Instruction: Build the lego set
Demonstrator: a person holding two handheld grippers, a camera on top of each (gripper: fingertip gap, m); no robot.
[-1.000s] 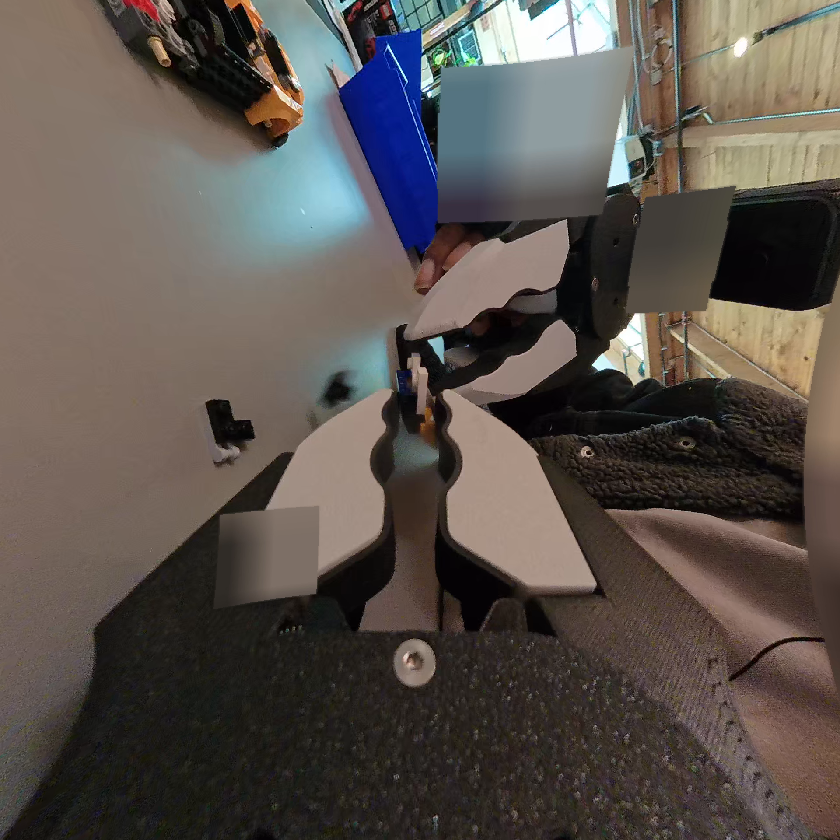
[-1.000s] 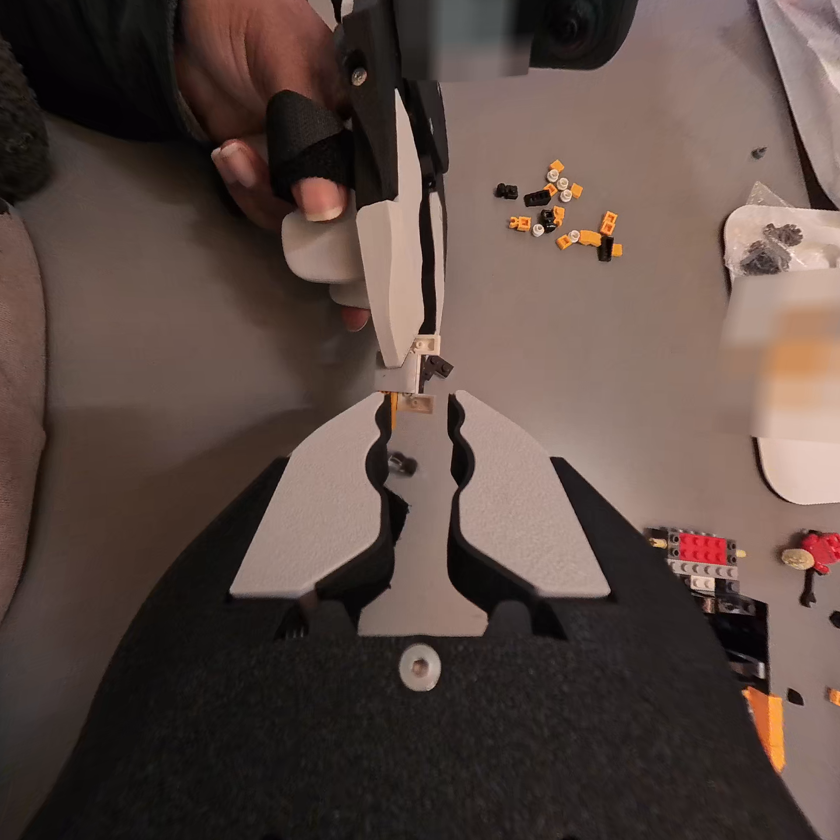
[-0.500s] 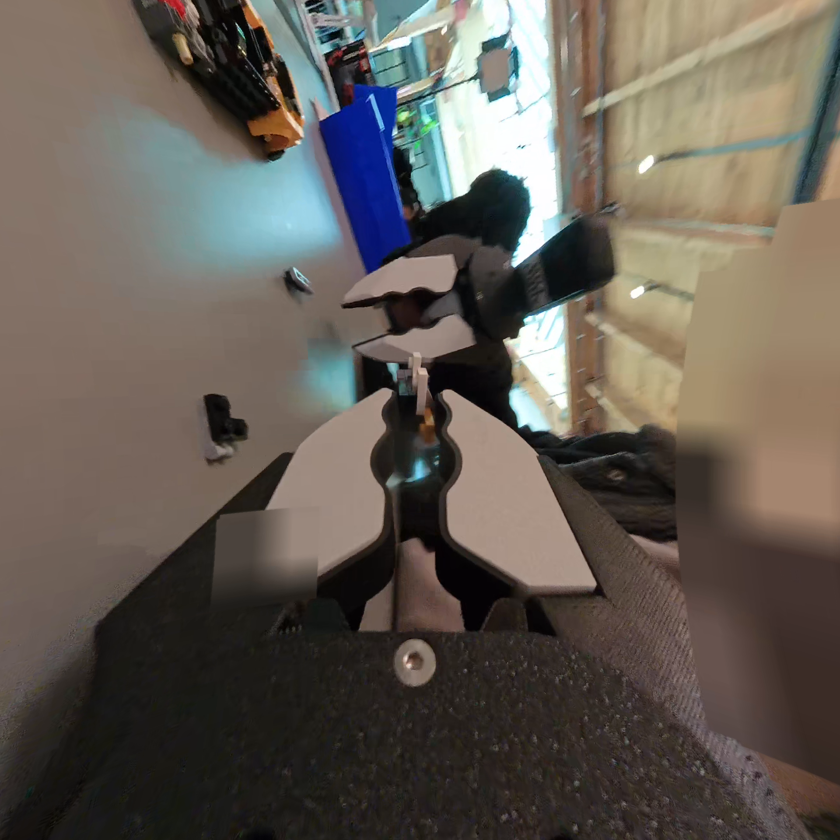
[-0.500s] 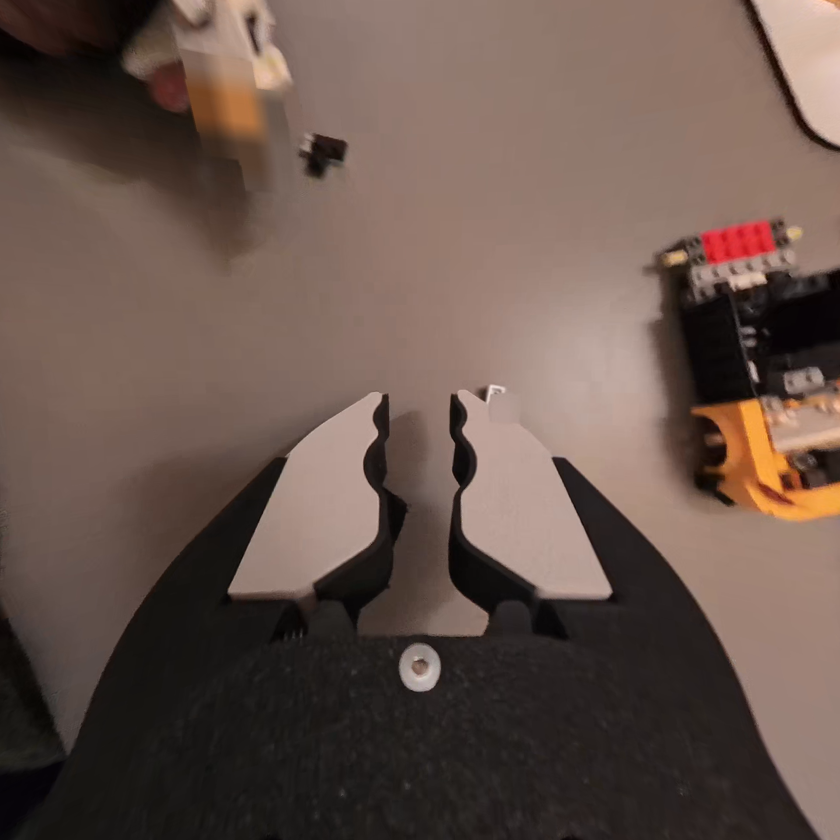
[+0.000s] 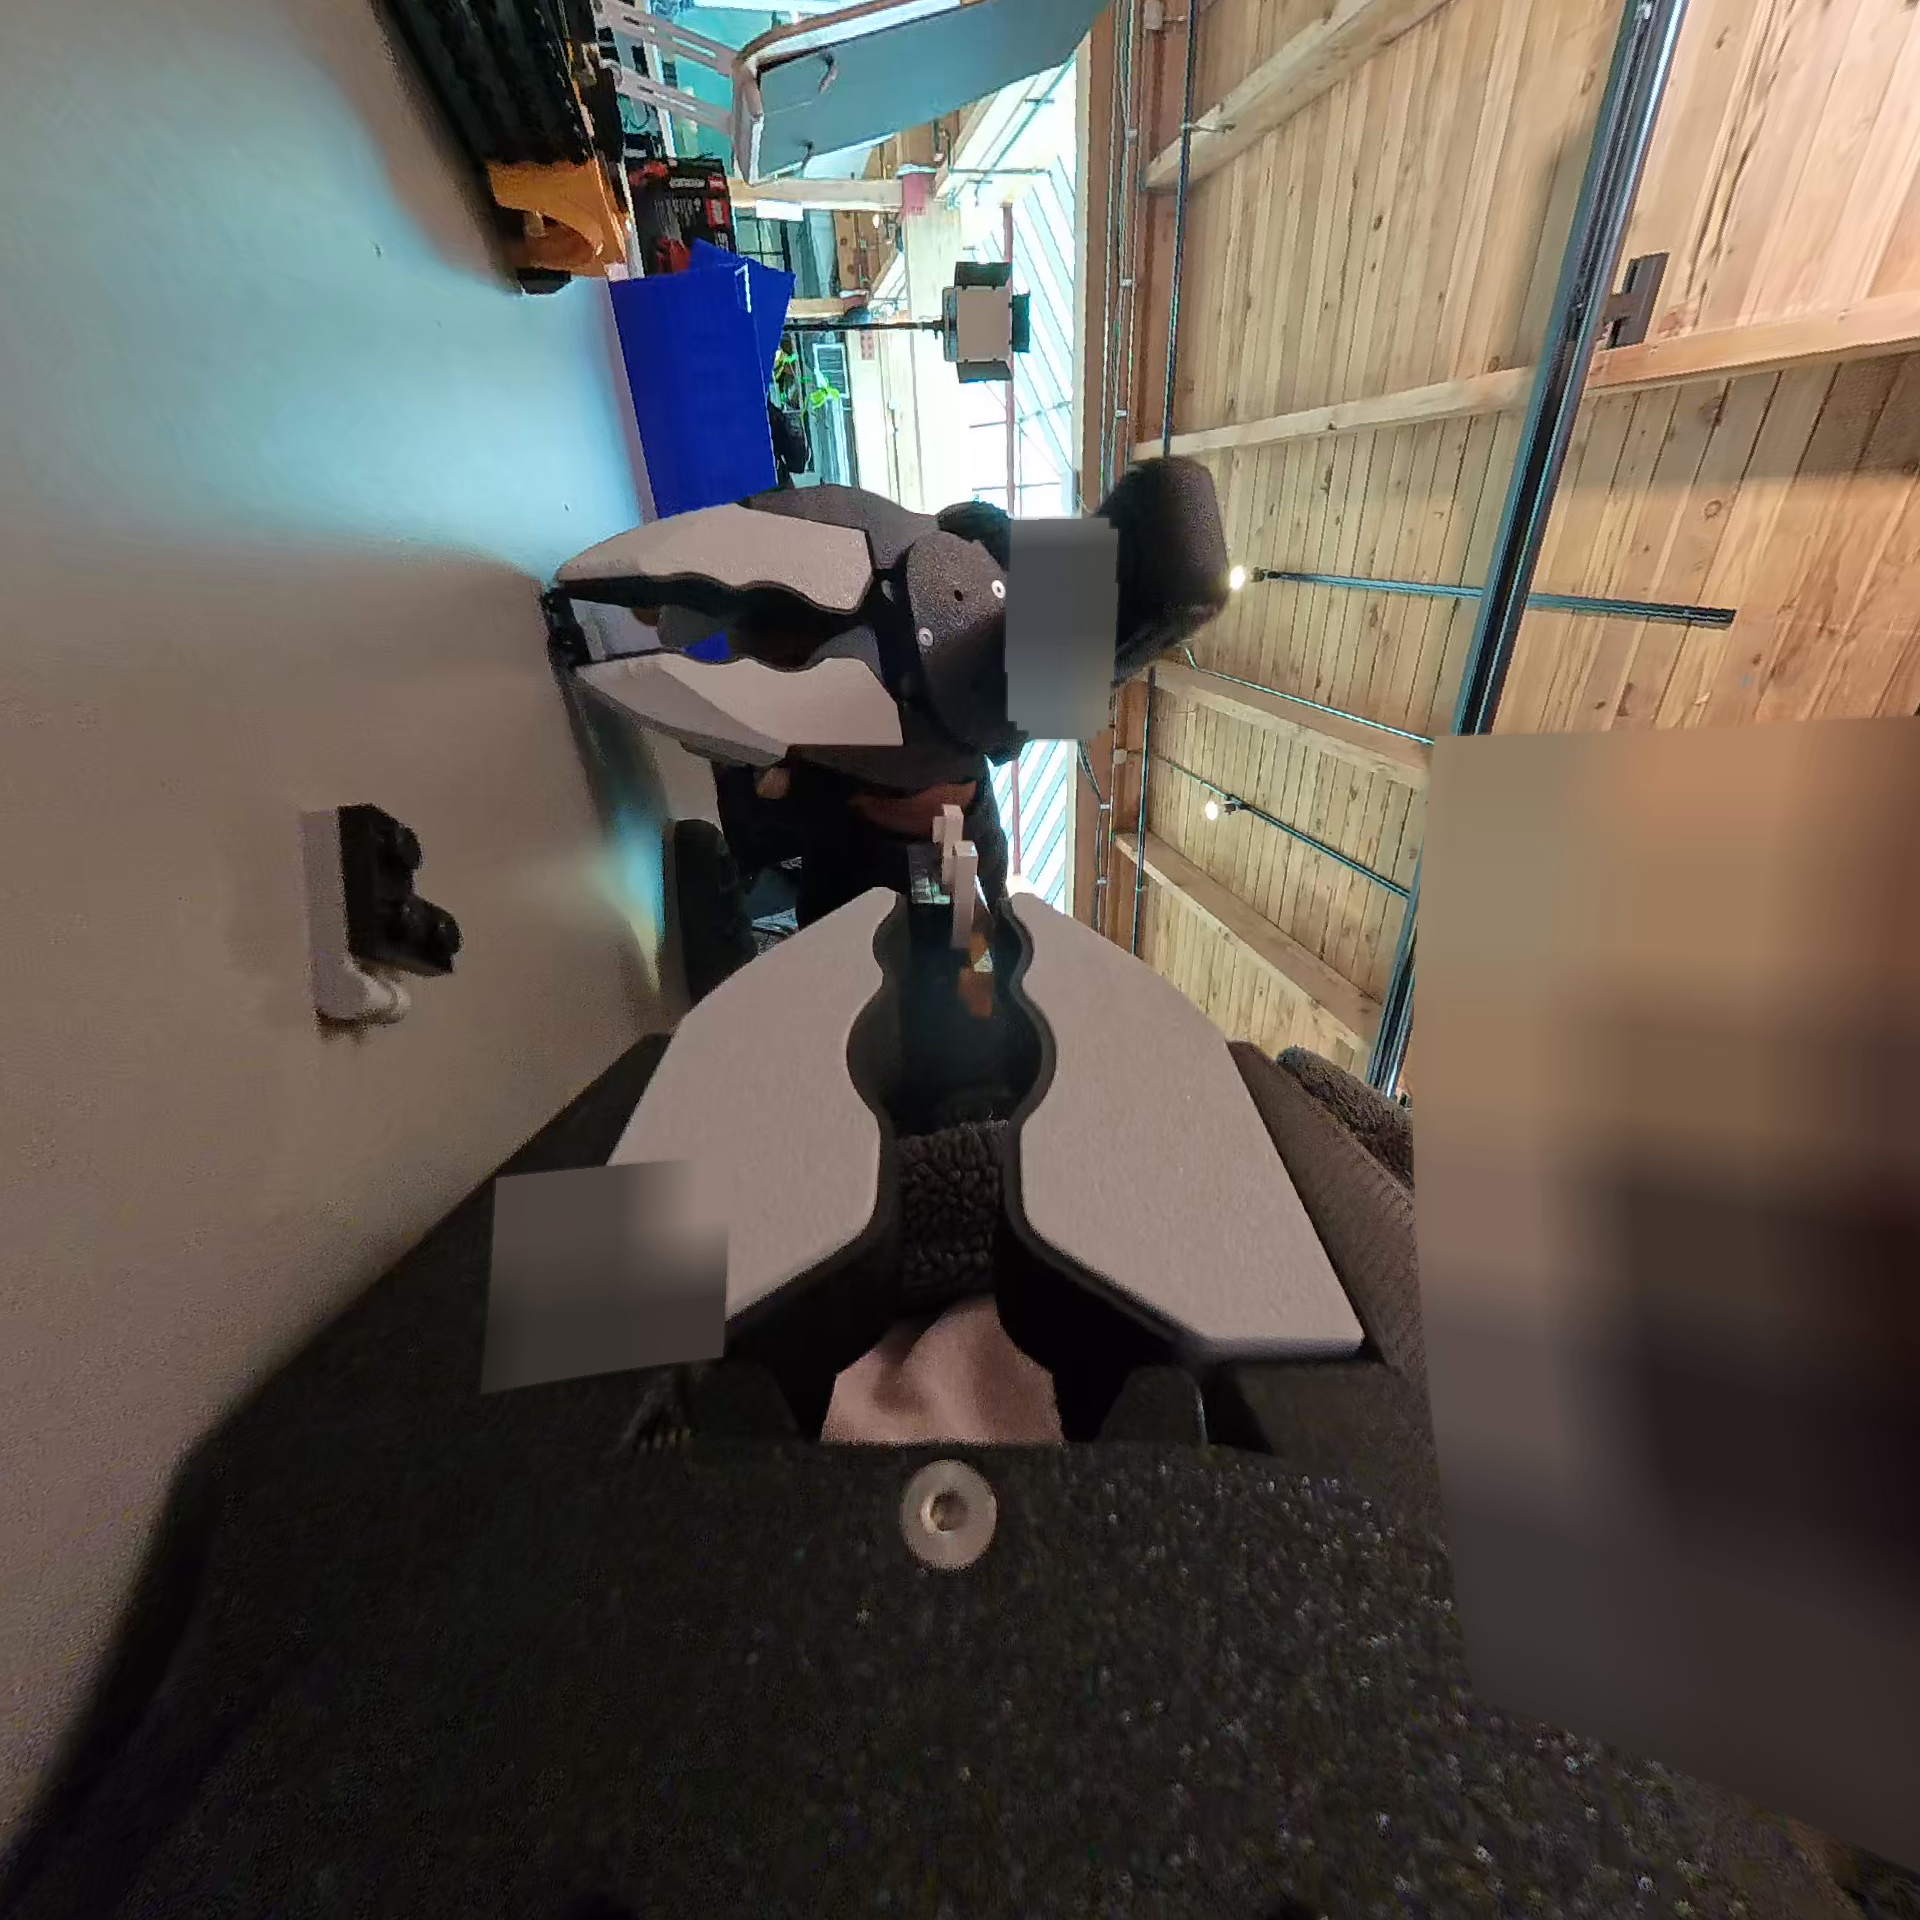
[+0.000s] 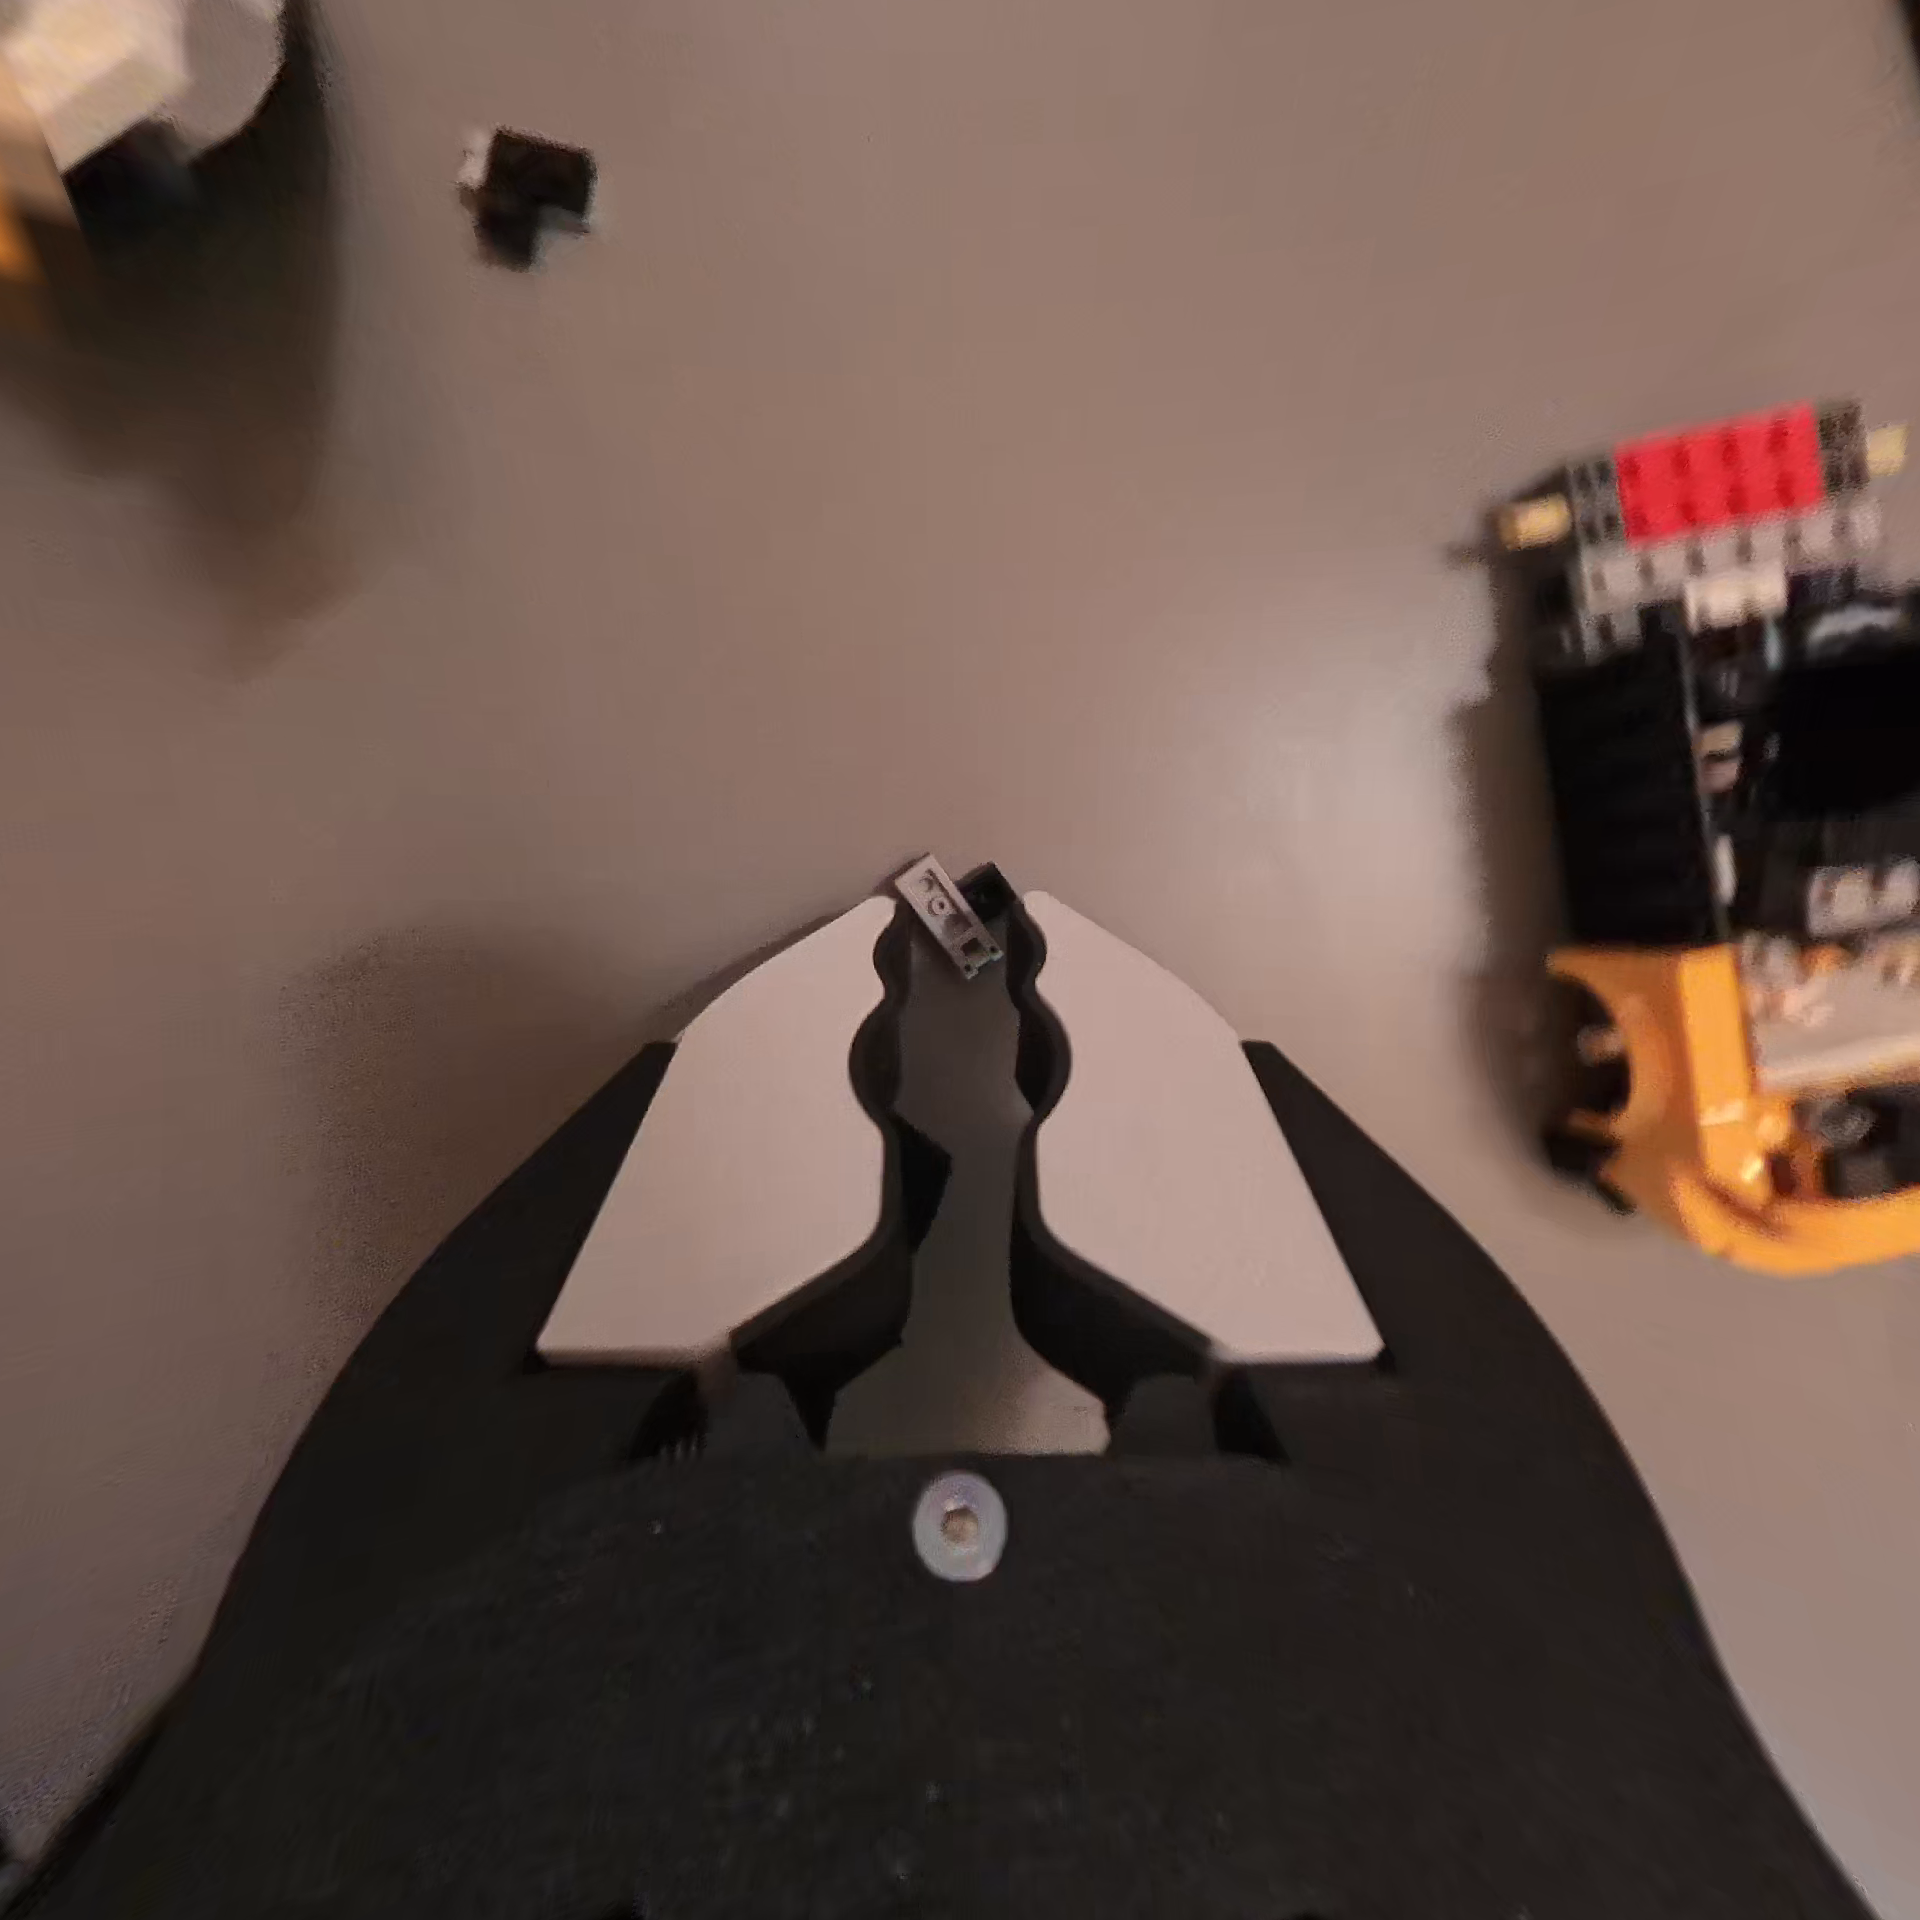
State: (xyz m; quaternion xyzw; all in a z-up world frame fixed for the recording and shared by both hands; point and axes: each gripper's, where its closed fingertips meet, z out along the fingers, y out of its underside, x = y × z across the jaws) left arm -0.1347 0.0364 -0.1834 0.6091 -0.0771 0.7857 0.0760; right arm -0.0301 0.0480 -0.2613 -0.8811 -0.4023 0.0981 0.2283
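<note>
Lego piece (image 6: 951,923) pinched in right gripper (image 6: 954,906), angled tableward.

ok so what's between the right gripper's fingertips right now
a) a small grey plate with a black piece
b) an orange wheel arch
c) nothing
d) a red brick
a: in the right wrist view the right gripper has its tips closed around a small grey plate with a black piece beside it, above the grey table.

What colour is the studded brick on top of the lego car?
Red. It shows best in the right wrist view, at the car's far end.
</note>
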